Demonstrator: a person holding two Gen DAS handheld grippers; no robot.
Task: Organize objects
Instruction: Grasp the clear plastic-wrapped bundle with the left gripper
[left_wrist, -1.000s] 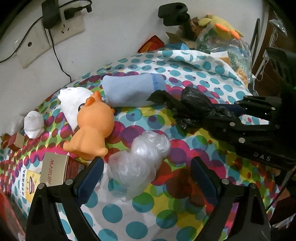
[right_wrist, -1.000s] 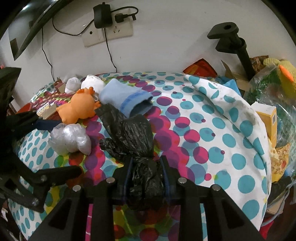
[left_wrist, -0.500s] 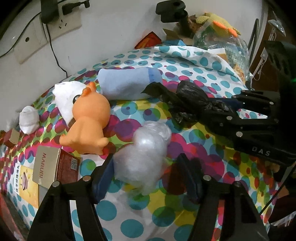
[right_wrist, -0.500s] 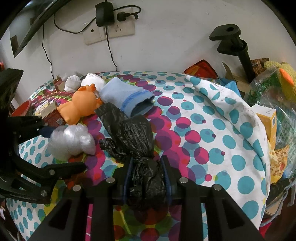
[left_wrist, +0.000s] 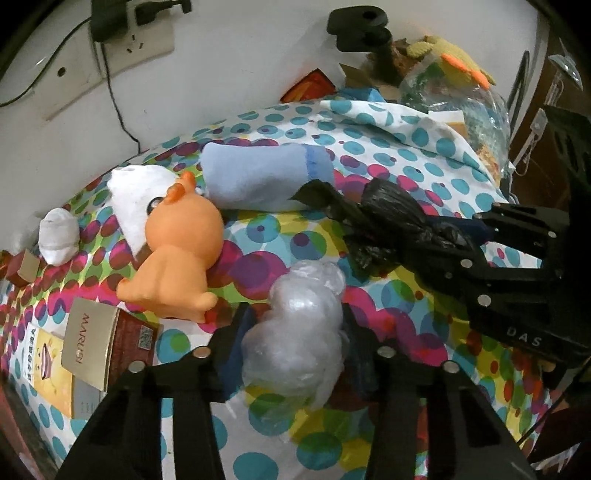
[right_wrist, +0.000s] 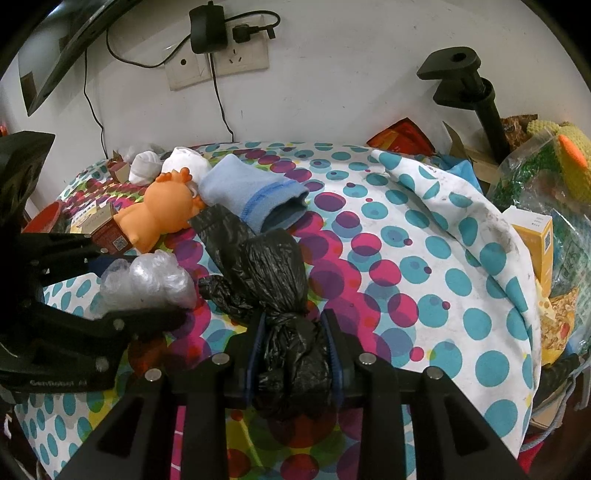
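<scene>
My left gripper (left_wrist: 295, 321) is shut on a crumpled clear plastic bag (left_wrist: 299, 332) above the polka-dot cloth (left_wrist: 424, 155); the bag also shows in the right wrist view (right_wrist: 147, 284). My right gripper (right_wrist: 293, 325) is shut on a knotted black plastic bag (right_wrist: 273, 280), which also shows in the left wrist view (left_wrist: 391, 225). An orange toy duck (left_wrist: 177, 251) lies to the left of both bags. A rolled light blue cloth (left_wrist: 262, 181) lies behind it.
White rolled socks (left_wrist: 59, 236) and a white cloth (left_wrist: 140, 192) lie at the far left. Boxes (left_wrist: 88, 354) sit at the left edge. A black clamp stand (right_wrist: 469, 85), a bagged plush toy (right_wrist: 554, 170) and a yellow box (right_wrist: 535, 243) crowd the right.
My left gripper has closed on the clear plastic bag, which now sits squeezed between the fingers. The right gripper keeps its hold on the black bag.
</scene>
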